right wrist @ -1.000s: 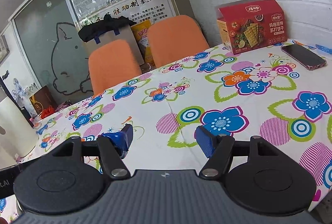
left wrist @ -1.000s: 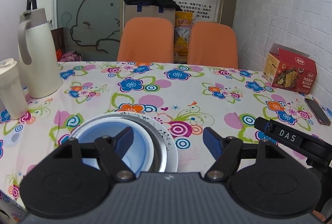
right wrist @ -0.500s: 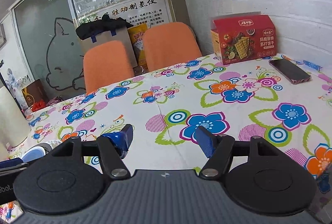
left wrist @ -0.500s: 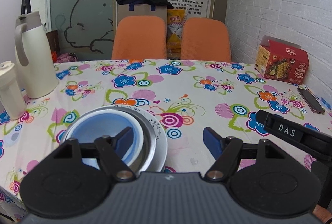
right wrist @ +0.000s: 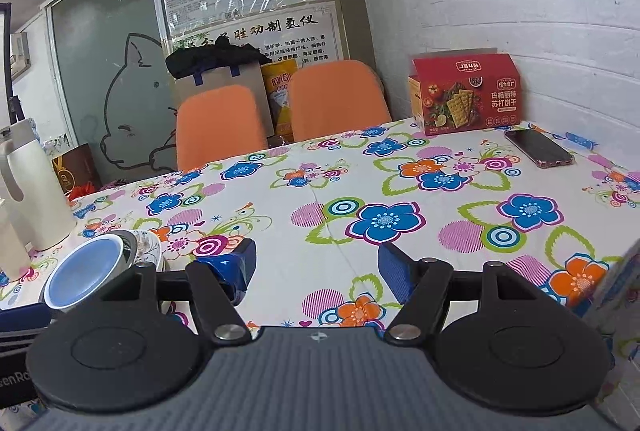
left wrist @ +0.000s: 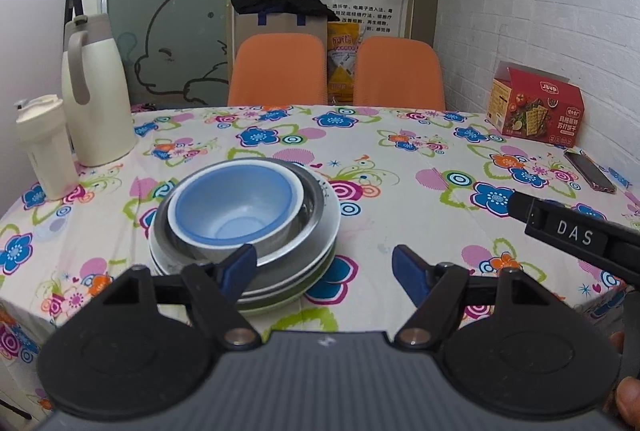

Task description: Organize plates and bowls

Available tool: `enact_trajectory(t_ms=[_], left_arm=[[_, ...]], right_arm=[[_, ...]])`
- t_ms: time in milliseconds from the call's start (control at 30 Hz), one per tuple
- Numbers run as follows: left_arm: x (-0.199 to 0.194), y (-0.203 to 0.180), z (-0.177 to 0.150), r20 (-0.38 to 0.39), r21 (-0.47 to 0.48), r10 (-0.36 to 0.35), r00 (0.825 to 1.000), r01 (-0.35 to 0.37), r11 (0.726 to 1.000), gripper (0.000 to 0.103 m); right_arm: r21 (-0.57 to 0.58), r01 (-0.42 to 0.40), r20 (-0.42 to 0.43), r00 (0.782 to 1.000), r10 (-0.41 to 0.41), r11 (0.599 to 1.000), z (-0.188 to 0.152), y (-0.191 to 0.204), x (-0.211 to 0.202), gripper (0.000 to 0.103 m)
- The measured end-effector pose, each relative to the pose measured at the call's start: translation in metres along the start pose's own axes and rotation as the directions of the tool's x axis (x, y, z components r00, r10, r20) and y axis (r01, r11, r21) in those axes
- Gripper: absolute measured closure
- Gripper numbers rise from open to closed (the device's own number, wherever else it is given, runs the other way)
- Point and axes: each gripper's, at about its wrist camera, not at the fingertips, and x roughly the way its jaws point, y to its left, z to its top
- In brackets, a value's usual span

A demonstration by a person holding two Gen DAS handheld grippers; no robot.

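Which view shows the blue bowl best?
The left wrist view: the blue bowl sits central, its interior and the stack beneath visible. The right wrist view catches it only at the left edge, partly hidden by the gripper.

One blue bowl [left wrist: 234,205] sits in one steel bowl [left wrist: 308,231] on a stack of plates [left wrist: 320,267], number unclear. Two orange chairs [left wrist: 280,69], one jug [left wrist: 96,99], one cup [left wrist: 46,147], one cracker box [left wrist: 536,107], one phone [left wrist: 590,171], two tools [left wrist: 324,267].

White brick wall [left wrist: 540,11], two orange chairs [left wrist: 280,69], frosted glass panel [left wrist: 168,11] with cat outline.
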Motion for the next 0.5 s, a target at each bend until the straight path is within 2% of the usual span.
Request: enact_trajectory(t_ms=[500], left_arm=[[-0.020, -0.001, -0.012, 0.015, 0.014, 0.029, 0.999, -0.030, 0.999, 0.028]], right_arm=[[-0.039, -0.030, 0.029, 0.999, 0.031, 0.999, -0.009, 0.006, -0.023, 0.049]])
